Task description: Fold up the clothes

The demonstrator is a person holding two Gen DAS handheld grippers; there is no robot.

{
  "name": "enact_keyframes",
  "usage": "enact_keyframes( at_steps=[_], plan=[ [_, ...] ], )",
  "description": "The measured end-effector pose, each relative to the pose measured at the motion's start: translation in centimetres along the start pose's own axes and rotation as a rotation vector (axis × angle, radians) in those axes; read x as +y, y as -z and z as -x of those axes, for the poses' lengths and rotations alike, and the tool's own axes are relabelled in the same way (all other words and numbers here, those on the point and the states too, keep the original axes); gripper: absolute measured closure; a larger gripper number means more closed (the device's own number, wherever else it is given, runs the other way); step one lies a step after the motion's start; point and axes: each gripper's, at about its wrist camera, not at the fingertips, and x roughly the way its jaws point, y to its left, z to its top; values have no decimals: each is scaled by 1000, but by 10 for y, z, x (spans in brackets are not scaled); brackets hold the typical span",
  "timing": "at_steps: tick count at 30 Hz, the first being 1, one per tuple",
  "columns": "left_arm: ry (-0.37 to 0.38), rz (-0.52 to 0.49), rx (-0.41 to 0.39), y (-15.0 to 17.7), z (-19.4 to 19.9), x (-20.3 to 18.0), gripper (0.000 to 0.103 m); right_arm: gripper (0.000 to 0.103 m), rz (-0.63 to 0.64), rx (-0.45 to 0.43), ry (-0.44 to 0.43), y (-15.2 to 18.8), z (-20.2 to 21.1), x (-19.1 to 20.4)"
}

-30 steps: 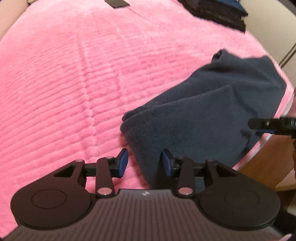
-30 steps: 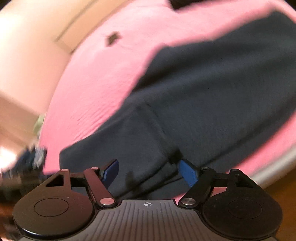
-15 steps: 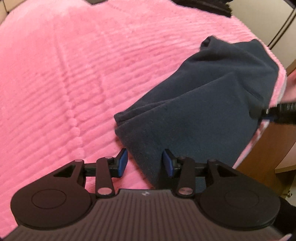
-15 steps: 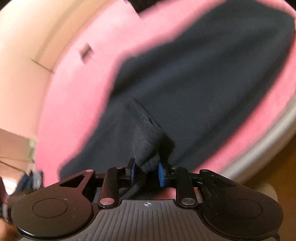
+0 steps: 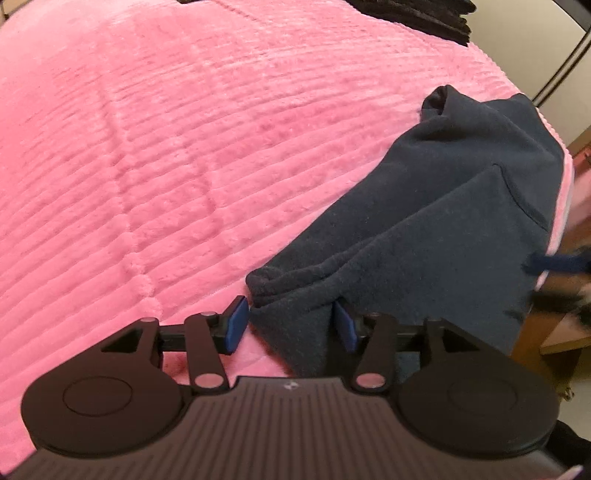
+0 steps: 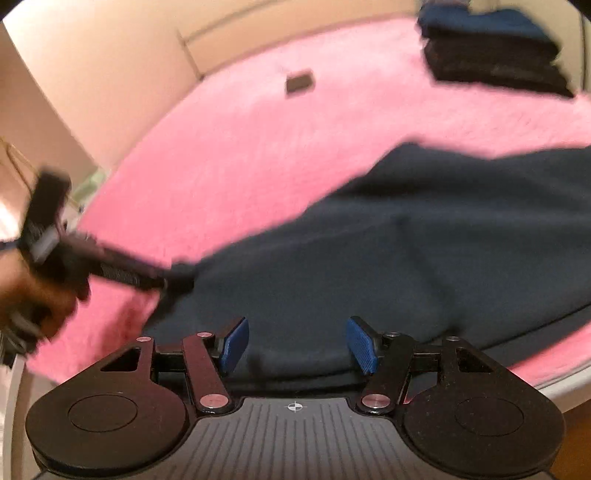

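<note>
The left wrist view is sharp and looks across a ribbed pink blanket (image 5: 155,155) to a dark navy fleece garment (image 5: 436,236) lying along the blanket's right edge, with a rolled hem at its near corner and a bunched tip at its far end. Only this view shows the wooden furniture (image 5: 554,325) past the blanket's edge and a blurred dark shape there, probably the other tool. The right wrist view is smeared by motion. It alone shows a small dark rectangular object (image 6: 299,82) lying on the pink blanket (image 6: 258,155), a cream wall (image 6: 110,55) behind the bed, and at far left a hand (image 6: 33,299) gripping the black handle of the left tool.

A stack of dark folded clothes (image 6: 491,51) sits at the far corner of the bed; the left view catches only its lower edge (image 5: 417,14). Nothing lies between either tool and the garment.

The left gripper (image 5: 291,326) has its jaws set moderately apart, and the near corner of the garment lies between the blue pads (image 5: 236,325), filling most of the gap. Whether the pads press the cloth cannot be told; the left one seems just clear of the hem. The right gripper (image 6: 297,345) has its jaws spread wide and holds nothing; the garment (image 6: 369,258) spreads broad and flat just beyond and beneath them, with its near edge running under the fingers.
</note>
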Motion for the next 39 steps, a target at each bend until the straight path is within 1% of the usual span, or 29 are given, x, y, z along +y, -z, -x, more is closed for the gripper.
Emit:
enact_keyframes(
  at_steps=[1,2,3,4,5,6,7,8,9,11,13,14,16,17,20,21,23,26,27,28,29,30,31,32,35,36,37,39],
  plan=[
    [10,-17,-5,0,6,1,56,41,-15,16,7,4,-6,-2],
    [13,-35,-15,1,13,2,56,41,-22,12,31,6,-5,-1],
    [6,-56,-28,2,22,3,57,41,-21,19,62,6,-2,4],
    [-6,-84,-42,4,31,4,62,41,-18,21,84,6,3,12],
    [-20,-115,-55,6,39,5,62,40,-16,14,94,5,9,20],
    [-31,-171,-67,10,46,4,62,35,8,7,93,7,14,31],
    [-41,-240,-78,15,51,3,62,28,60,1,78,12,17,46],
    [-52,-309,-89,20,56,1,61,12,111,-6,64,16,20,60],
    [-64,-405,-102,27,60,-3,60,9,177,-11,46,21,21,76],
    [-102,-663,-126,49,61,-13,59,9,336,7,-18,33,9,107],
    [-128,-916,-147,74,59,-22,58,9,449,33,-61,41,-12,130],
    [-136,-1046,-169,88,56,-26,57,9,481,41,-65,44,-19,137],
    [-129,-1281,-215,111,51,-30,56,9,477,53,-40,47,-29,142],
    [-122,-1382,-236,119,47,-32,56,9,475,59,-27,48,-34,144],
    [-101,-1612,-300,128,31,-31,56,9,450,57,15,50,-39,144],
    [-93,-1663,-316,126,25,-31,56,9,447,53,32,51,-36,145],
    [-72,-1749,-321,120,12,-32,58,9,439,42,71,52,-30,144],
    [-54,-1909,-353,116,-4,-30,57,9,411,23,130,58,-21,138],
    [-44,-1951,-357,114,-7,-29,58,9,420,15,148,59,-20,139],
    [-32,-1984,-359,113,-8,-29,65,9,452,3,163,61,-21,142],
    [-17,-1985,-346,109,-8,-30,68,9,485,-8,177,62,-22,146],
    [-1,-1959,-331,105,-6,-32,74,8,517,-19,192,63,-23,149],
    [17,-1915,-314,98,-1,-34,78,8,550,-30,207,65,-25,152],
    [38,-1854,-293,89,6,-39,80,8,582,-41,222,66,-26,156],
    [126,-1615,-257,55,30,-45,82,8,679,-75,266,70,-30,166],
    [149,-1553,-251,44,38,-47,83,8,712,-87,281,71,-31,169],
    [166,-1509,-244,34,45,-48,83,8,744,-98,296,73,-32,173],
    [173,-1483,-232,21,54,-56,83,8,774,-130,317,69,-33,174]
  ],
)
